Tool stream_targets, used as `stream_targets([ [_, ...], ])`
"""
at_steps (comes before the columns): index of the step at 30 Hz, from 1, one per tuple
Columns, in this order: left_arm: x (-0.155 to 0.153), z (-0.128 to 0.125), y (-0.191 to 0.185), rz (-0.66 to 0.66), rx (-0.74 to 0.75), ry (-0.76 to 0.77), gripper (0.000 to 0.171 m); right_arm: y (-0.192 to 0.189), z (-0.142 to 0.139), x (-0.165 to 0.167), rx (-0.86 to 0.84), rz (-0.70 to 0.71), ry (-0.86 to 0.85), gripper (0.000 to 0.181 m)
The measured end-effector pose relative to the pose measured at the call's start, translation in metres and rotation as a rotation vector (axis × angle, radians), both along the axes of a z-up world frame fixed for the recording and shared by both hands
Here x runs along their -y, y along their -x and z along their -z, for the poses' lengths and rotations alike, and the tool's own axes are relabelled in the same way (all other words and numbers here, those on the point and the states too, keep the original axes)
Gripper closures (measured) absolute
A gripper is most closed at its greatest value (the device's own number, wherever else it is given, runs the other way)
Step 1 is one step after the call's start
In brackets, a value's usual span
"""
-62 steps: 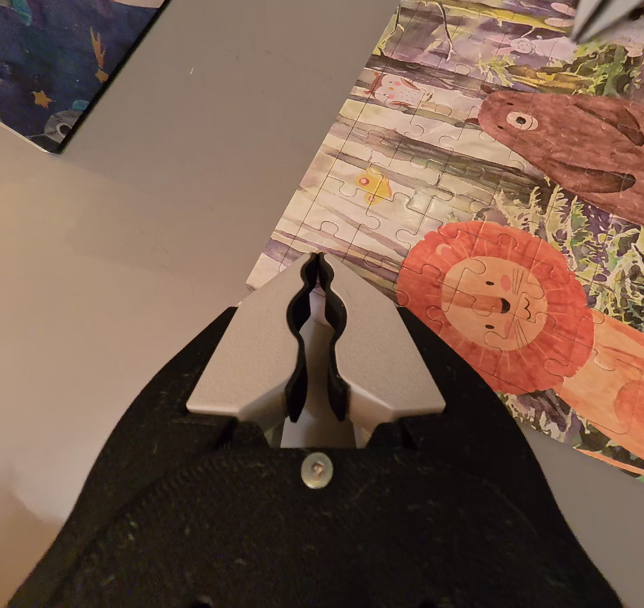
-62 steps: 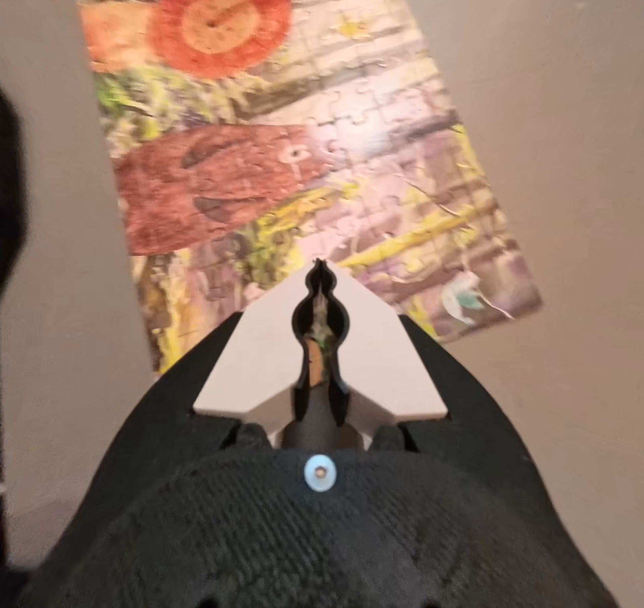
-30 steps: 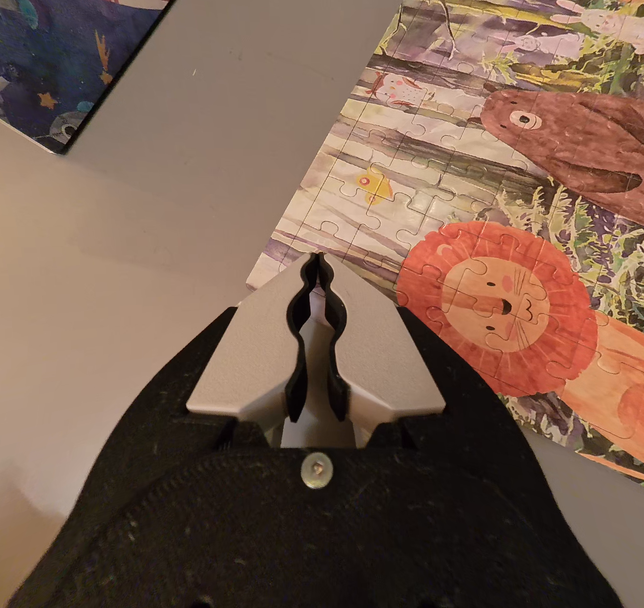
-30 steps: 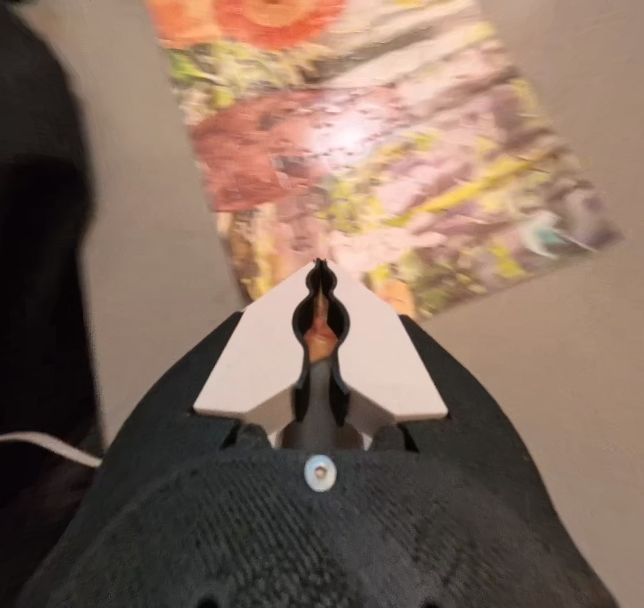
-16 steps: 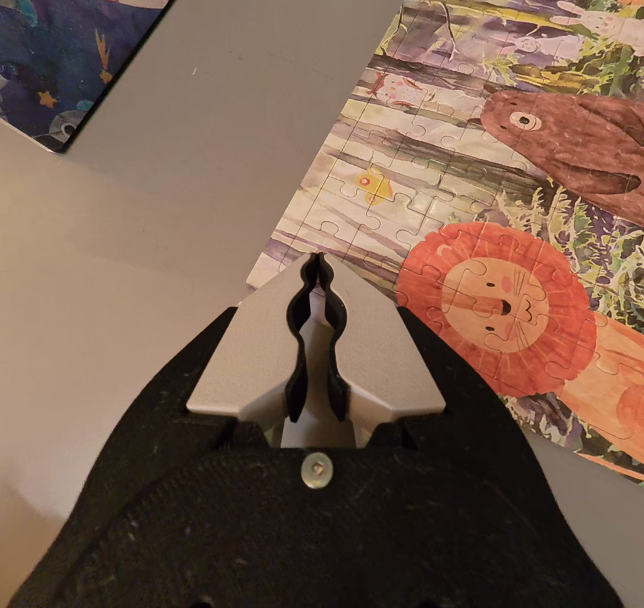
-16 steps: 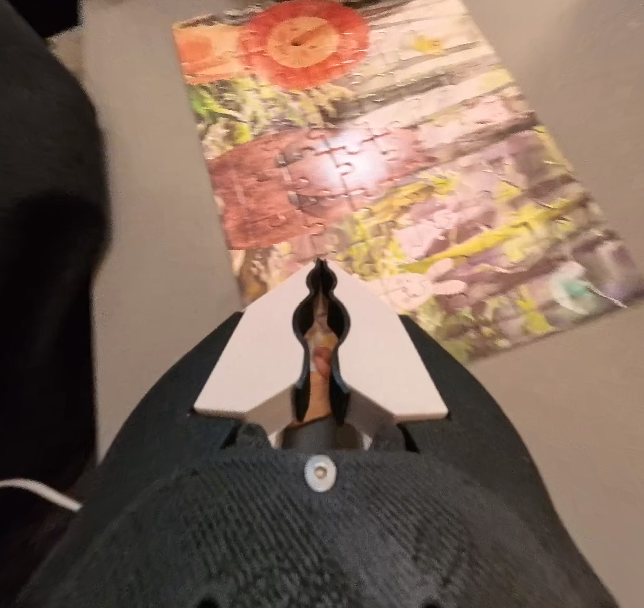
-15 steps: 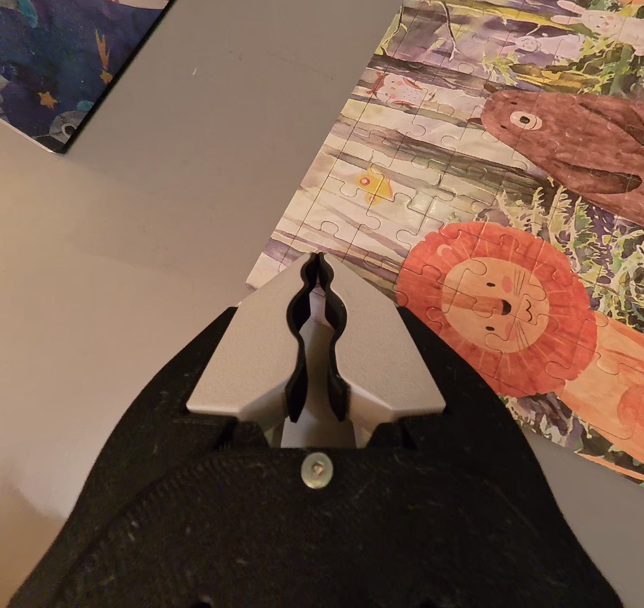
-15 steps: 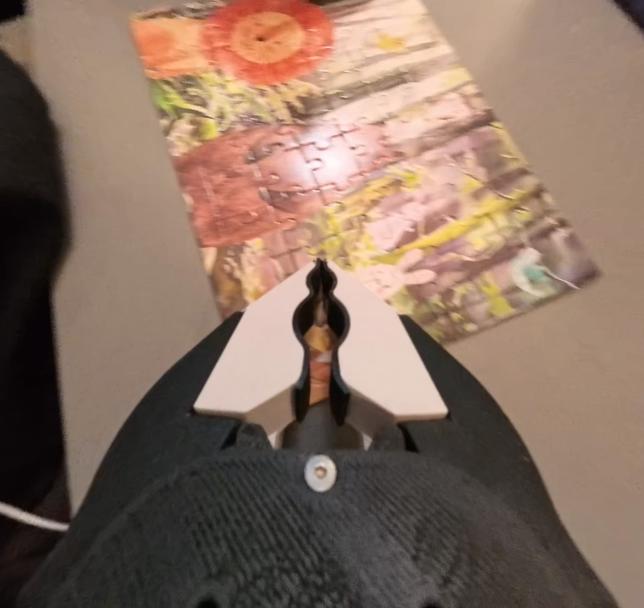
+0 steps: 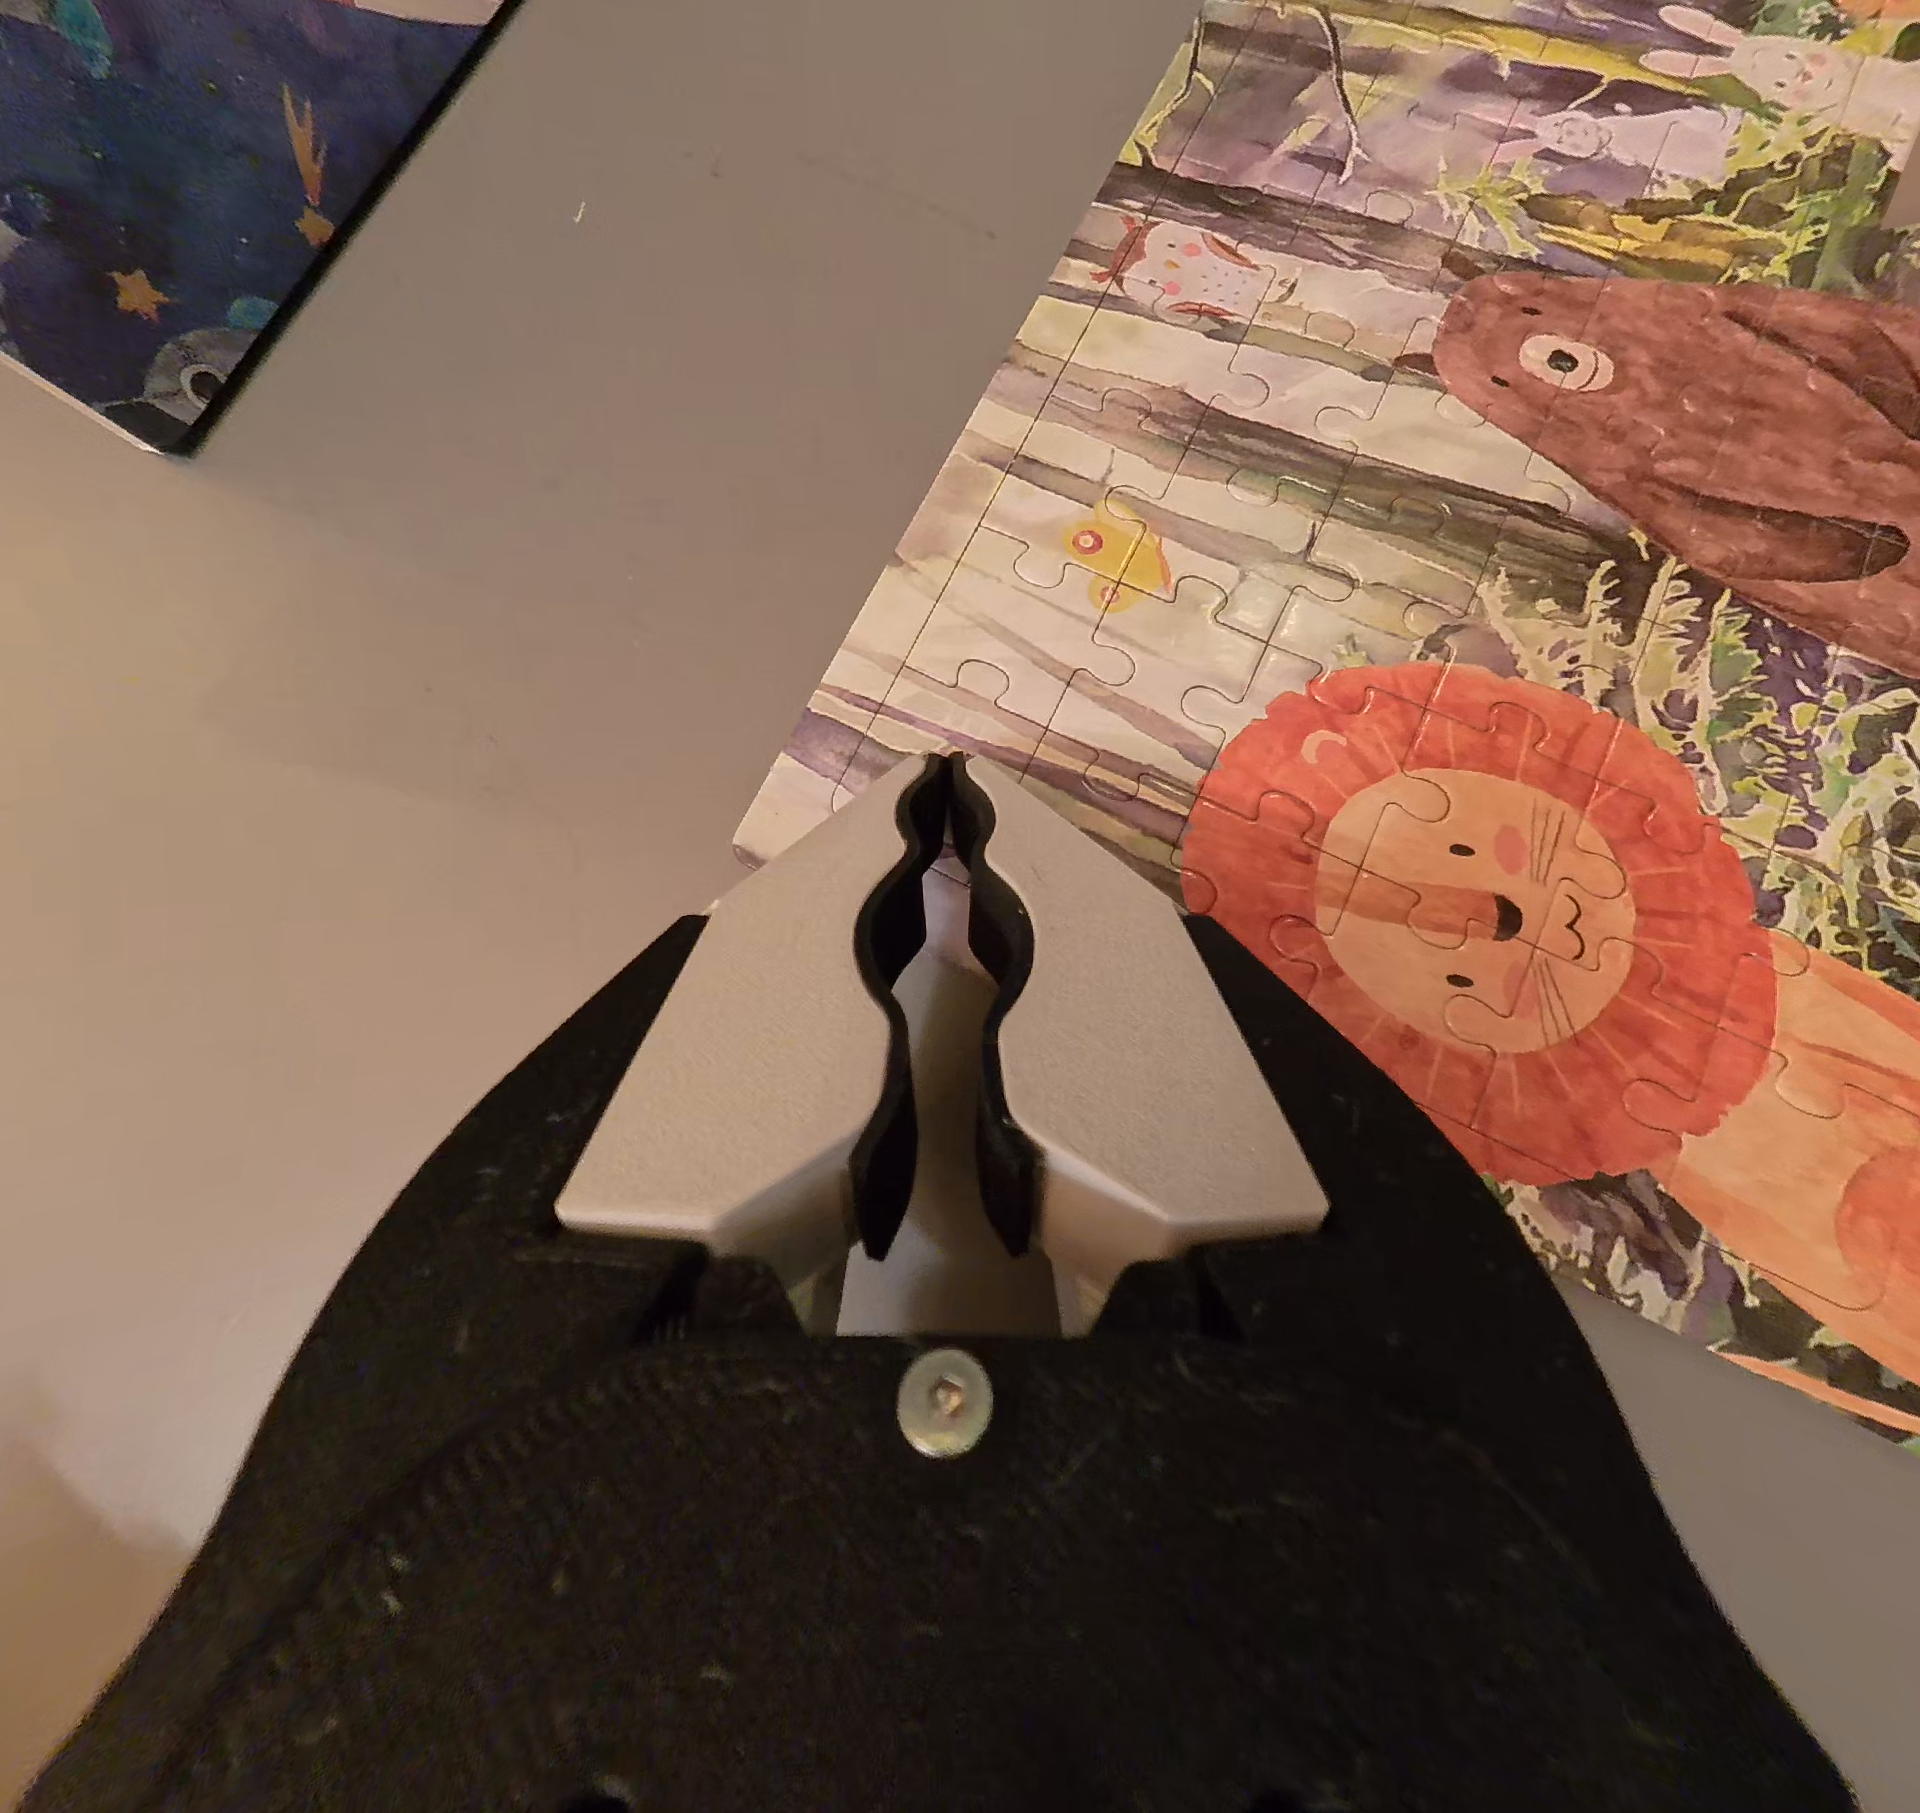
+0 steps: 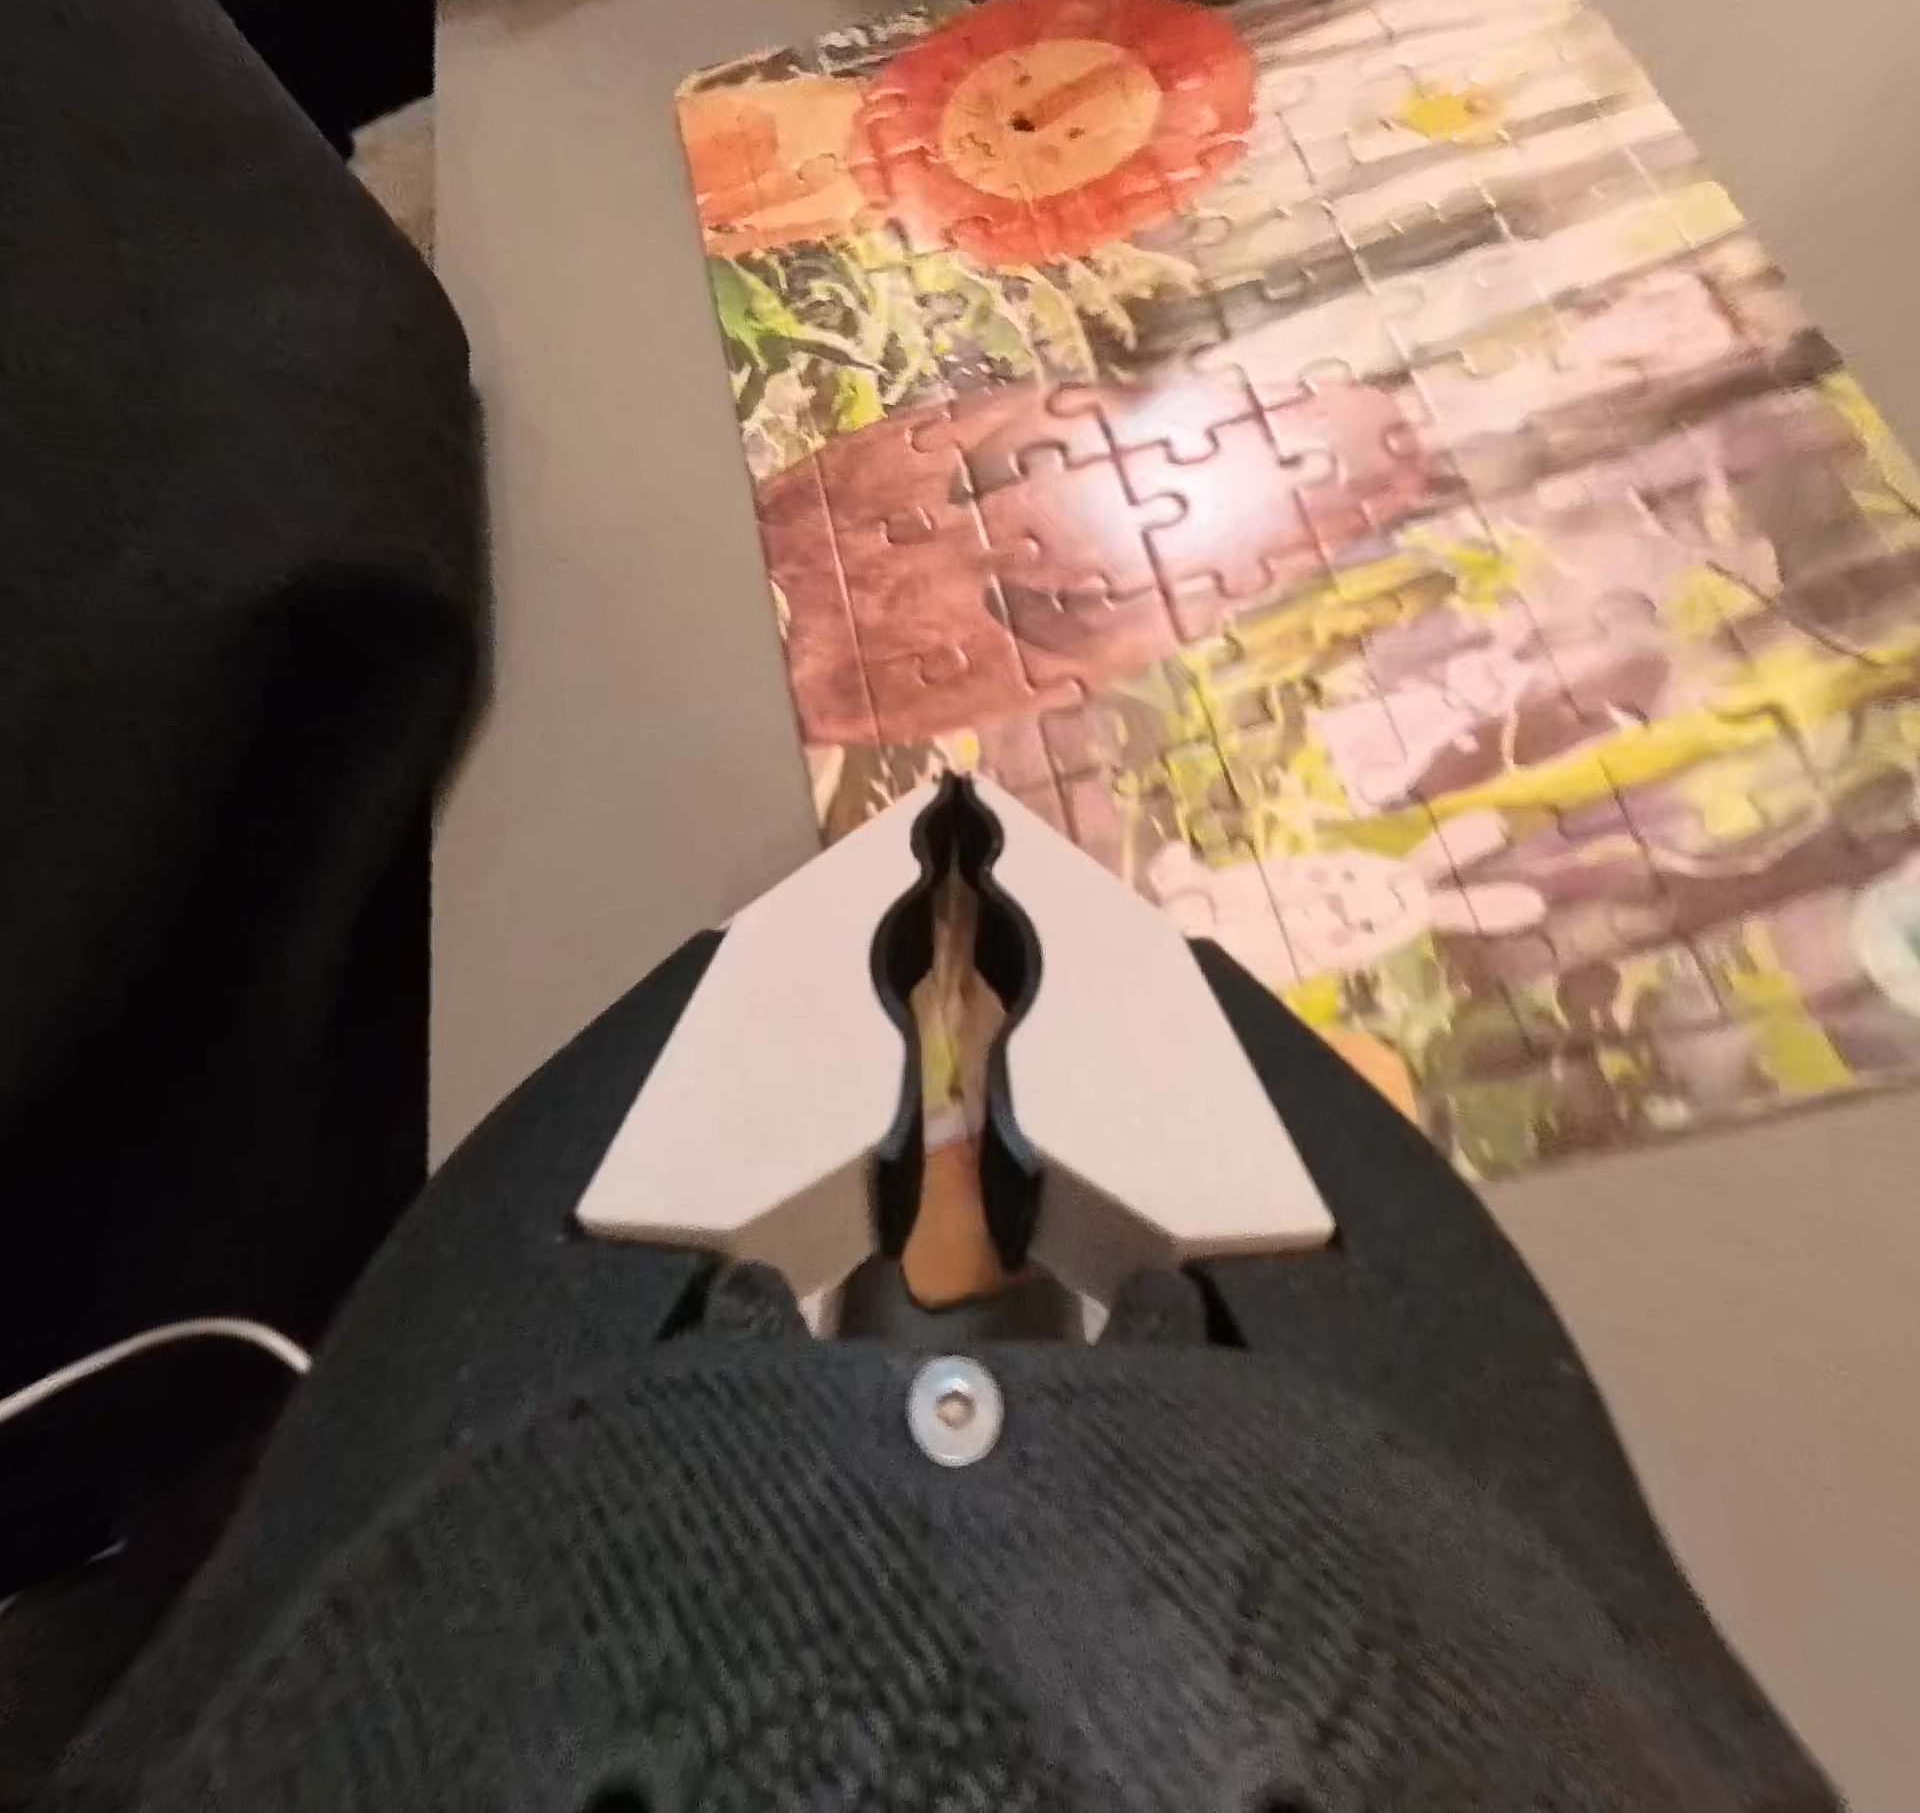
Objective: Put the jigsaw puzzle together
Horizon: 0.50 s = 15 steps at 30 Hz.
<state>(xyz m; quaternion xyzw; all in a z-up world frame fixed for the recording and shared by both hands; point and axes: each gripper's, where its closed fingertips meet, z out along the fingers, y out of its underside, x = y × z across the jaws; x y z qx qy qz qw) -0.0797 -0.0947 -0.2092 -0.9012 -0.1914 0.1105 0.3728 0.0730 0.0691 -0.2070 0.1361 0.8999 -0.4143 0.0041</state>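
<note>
**Two closed grippers at an assembled animal puzzle**

Left gripper [image 9: 948, 761]: fingertips pressed together, nothing between them, tip over the near corner of the jigsaw puzzle [image 9: 1351, 537].
Right gripper [image 10: 954, 778]: fingertips together, empty, tip at the puzzle's near edge [image 10: 1299, 537].
Jigsaw puzzle: flat on the grey table [image 9: 468, 672], pieces joined; orange lion, brown animal, pale forest ground.
Beyond, well apart at the far left: dark blue space-themed board [image 9: 156, 101].
Beside the right gripper: black fabric [image 10: 187, 516], white cable [image 10: 135, 1358].
</note>
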Motion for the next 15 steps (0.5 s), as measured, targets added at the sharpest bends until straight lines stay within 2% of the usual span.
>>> stream_targets([
  [9,0.0,0.0,0.0,0.0,-0.001,0.001,0.171,-0.007,0.001,0.071,-0.098,-0.189,-0.058,0.181],
  [15,0.0,0.0,0.0,-0.002,0.001,-0.001,0.171,-0.009,0.001,0.118,-0.11,-0.285,-0.038,0.181],
])
